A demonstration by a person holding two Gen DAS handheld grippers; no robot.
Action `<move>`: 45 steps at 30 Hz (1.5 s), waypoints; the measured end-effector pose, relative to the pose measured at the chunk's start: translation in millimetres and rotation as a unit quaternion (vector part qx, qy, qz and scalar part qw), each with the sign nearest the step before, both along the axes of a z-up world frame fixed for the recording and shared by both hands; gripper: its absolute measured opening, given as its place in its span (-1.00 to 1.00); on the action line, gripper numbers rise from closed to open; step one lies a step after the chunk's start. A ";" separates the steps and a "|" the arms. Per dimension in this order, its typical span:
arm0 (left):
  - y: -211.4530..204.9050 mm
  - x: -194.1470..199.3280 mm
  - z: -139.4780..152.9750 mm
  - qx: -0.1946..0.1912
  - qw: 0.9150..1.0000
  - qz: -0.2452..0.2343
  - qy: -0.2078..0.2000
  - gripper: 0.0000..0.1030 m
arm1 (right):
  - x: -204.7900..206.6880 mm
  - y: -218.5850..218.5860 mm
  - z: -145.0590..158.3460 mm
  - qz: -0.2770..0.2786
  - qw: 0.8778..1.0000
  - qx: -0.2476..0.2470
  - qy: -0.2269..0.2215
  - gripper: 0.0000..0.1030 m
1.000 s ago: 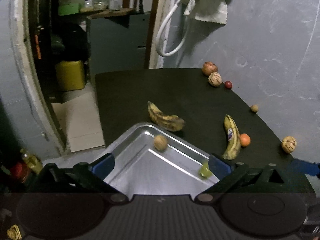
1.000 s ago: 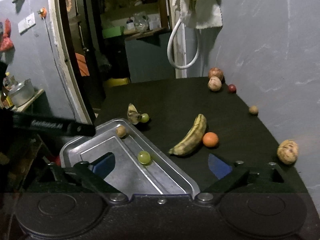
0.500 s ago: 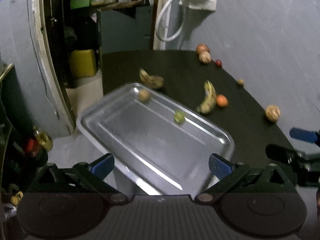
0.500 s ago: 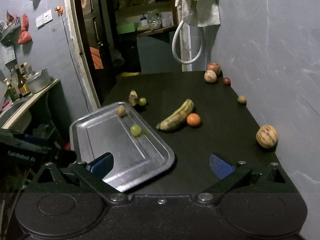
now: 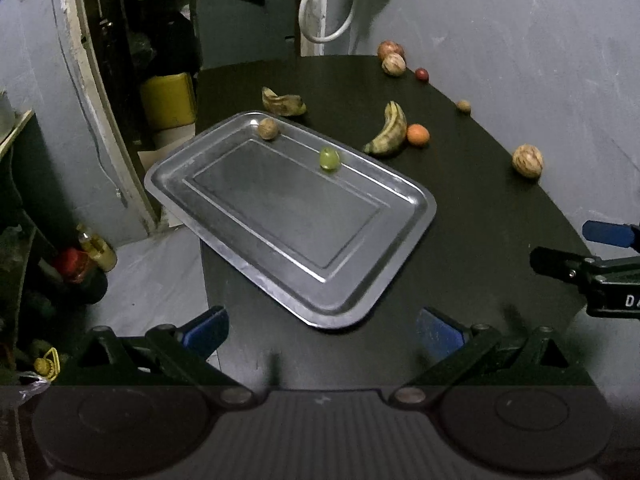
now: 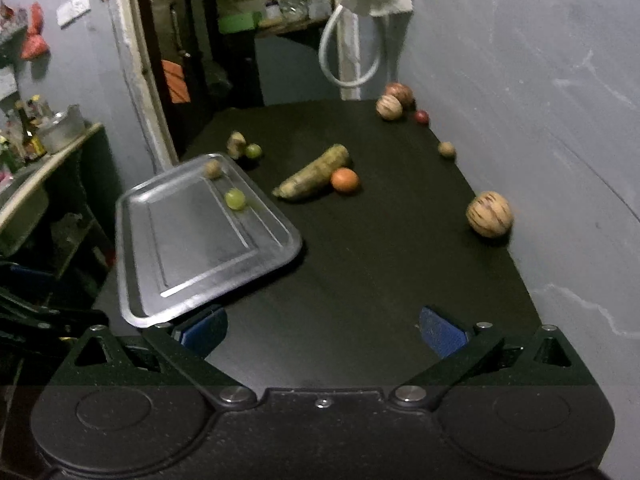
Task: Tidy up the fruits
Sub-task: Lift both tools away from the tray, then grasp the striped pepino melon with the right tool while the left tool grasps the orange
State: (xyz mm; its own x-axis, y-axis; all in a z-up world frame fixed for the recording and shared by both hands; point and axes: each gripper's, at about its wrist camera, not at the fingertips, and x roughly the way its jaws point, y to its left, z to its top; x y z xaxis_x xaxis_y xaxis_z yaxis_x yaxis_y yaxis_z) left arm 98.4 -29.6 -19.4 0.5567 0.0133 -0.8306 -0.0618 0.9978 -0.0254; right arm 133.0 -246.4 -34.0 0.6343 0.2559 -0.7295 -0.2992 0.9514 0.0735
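A silver tray [image 5: 288, 216] lies at the left edge of the black table, partly overhanging it. In it sit a brown round fruit [image 5: 267, 128] and a green fruit [image 5: 329, 159], both against its far rim. Beyond the tray lie a spotted banana [image 5: 388, 130] touching an orange [image 5: 418, 135], and a second banana [image 5: 283, 103]. My left gripper [image 5: 322, 330] is open and empty, near the tray's front corner. My right gripper [image 6: 323, 330] is open and empty above bare table, with the tray [image 6: 200, 240] to its left.
A striped round fruit [image 6: 489, 214] sits near the right wall. Further back lie a small brown fruit [image 6: 446, 149], a red one [image 6: 421, 116], another striped fruit [image 6: 389, 107] and a reddish fruit [image 6: 400, 93]. A green fruit [image 6: 253, 151] rests beside the far banana. The floor drops off left of the table.
Both grippers have drawn back and risen from the tray, so the whole tray and more of the table now show. The fruits lie where they were.
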 end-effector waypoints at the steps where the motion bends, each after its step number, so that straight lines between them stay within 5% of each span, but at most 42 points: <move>1: -1.5 0.6 -0.3 0.002 1.000 -0.003 0.002 0.99 | 0.5 -0.7 -0.3 -0.005 1.000 0.000 0.003 0.98; 18: -0.3 66.5 6.3 0.039 0.993 -0.112 0.014 0.99 | 32.5 -1.6 2.4 -0.145 0.989 0.007 -0.011 0.98; 31: 19.1 164.7 0.3 0.028 0.973 -0.226 -0.022 0.99 | 60.6 8.4 -1.7 -0.257 0.966 -0.008 -0.022 0.98; 40: -22.1 217.6 -5.5 0.057 0.930 -0.353 -0.083 0.99 | 124.3 -28.3 -6.3 -0.330 0.942 0.067 -0.017 0.96; 45: -59.9 237.0 -22.5 0.118 0.889 -0.430 -0.104 0.97 | 154.2 -37.1 -28.7 -0.376 0.921 0.102 -0.003 0.79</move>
